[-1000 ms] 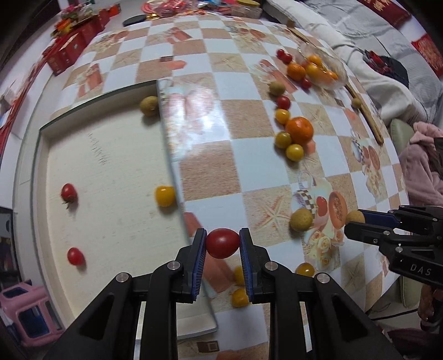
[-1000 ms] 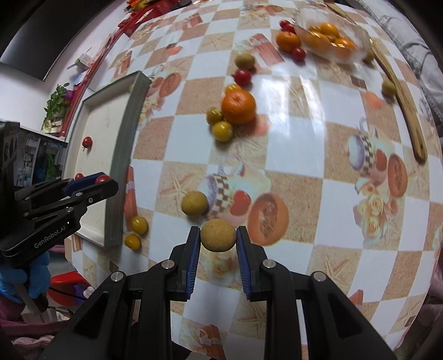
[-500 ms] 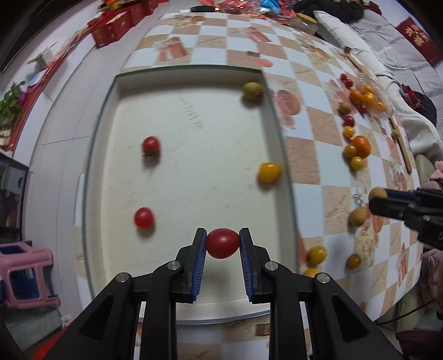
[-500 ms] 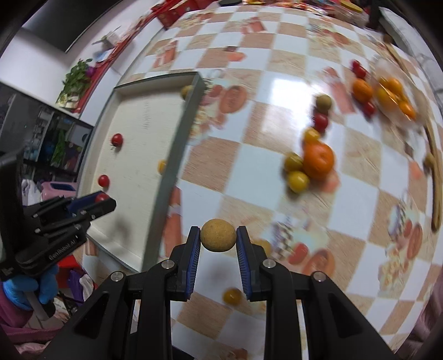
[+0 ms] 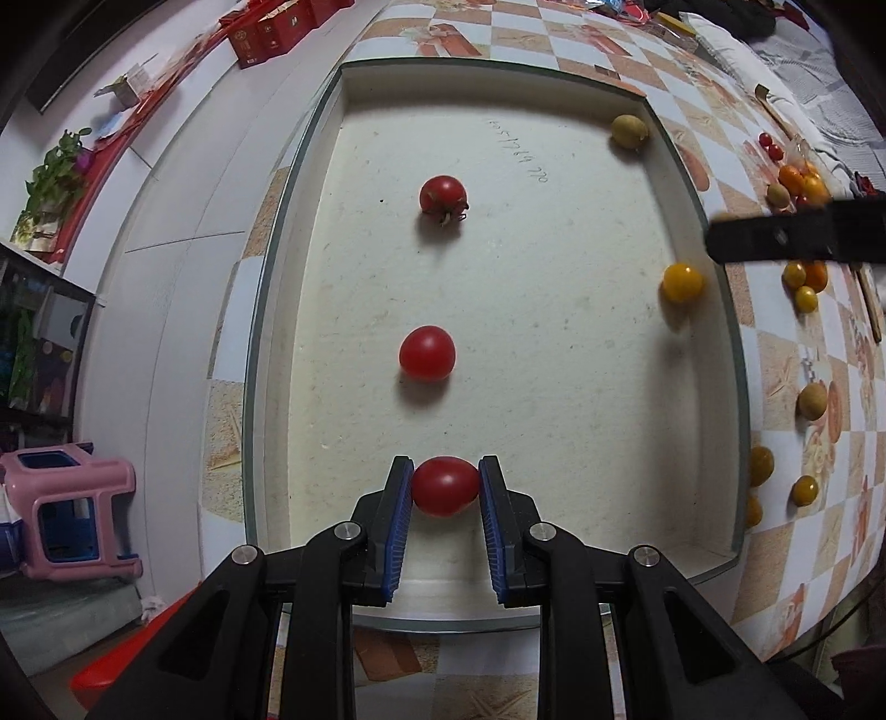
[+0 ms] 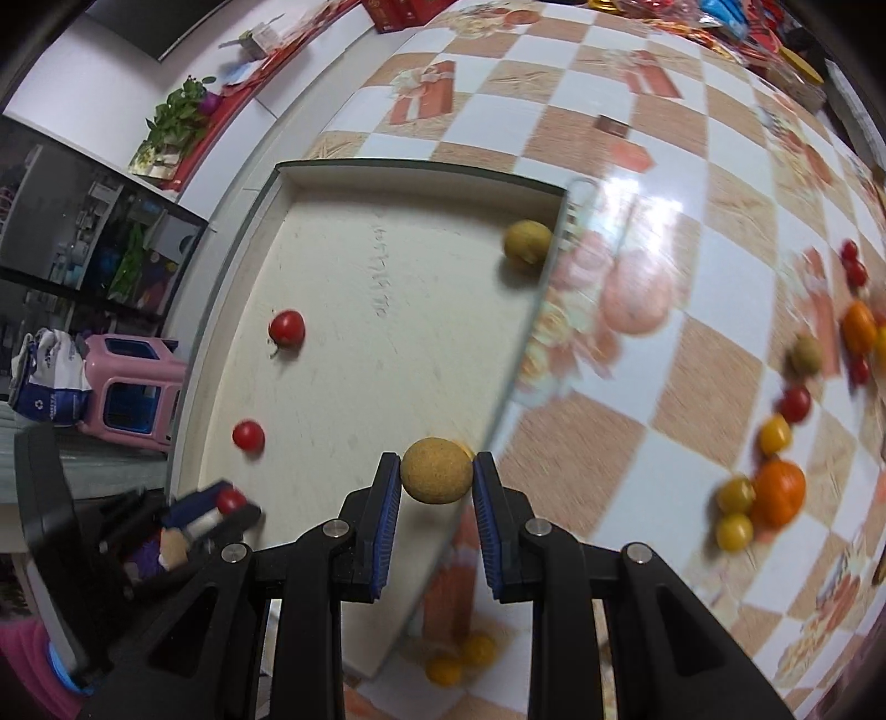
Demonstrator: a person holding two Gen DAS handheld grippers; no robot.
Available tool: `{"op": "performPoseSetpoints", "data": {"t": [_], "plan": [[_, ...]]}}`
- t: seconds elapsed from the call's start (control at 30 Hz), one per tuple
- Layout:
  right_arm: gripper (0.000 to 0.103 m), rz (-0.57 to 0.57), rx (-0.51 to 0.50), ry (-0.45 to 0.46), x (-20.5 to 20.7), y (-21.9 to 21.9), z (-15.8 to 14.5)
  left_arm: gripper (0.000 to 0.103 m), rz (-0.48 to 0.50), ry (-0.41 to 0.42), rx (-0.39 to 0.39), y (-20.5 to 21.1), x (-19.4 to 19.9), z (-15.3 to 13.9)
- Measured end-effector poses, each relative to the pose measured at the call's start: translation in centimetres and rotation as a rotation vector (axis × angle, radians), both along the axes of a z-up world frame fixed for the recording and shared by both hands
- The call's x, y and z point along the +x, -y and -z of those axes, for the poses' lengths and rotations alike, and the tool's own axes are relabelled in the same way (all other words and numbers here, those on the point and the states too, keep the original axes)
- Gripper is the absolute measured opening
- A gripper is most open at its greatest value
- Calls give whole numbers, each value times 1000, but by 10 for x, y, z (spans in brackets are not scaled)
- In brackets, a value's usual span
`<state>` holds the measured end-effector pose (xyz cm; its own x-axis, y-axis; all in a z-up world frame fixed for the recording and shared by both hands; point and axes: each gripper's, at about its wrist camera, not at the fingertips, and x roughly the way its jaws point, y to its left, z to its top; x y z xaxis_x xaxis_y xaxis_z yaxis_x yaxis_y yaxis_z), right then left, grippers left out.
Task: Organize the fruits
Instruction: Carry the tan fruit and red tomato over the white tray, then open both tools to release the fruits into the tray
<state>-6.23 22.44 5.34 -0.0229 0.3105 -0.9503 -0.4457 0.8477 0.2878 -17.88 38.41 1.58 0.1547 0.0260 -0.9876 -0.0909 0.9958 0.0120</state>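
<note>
1. The left gripper (image 5: 446, 487) clasps a red tomato (image 5: 444, 486) above the tray's near rim (image 5: 498, 609); bare tray floor lies ahead.
2. The right gripper (image 6: 436, 479) clasps a tan fruit (image 6: 436, 469) over the tray's right edge (image 6: 531, 332), checkered table (image 6: 664, 471) to its right.

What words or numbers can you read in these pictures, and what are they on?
No text reads clearly.
Handwritten marks on the tray floor: too faint to read.
Gold print on the red boxes: too small.
Print on the white bag near the pink stool: too blurred.
</note>
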Motion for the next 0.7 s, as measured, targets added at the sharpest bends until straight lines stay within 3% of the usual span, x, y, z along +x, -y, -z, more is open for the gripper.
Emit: {"op": "performPoseSetpoints", "data": {"t": [0.53, 0.7], "plan": [[30, -53, -113, -16, 15, -37, 38, 26, 47, 7, 57, 10, -4, 7], [50, -79, -101, -21, 13, -49, 40, 26, 54, 6, 66, 14, -3, 6]]}}
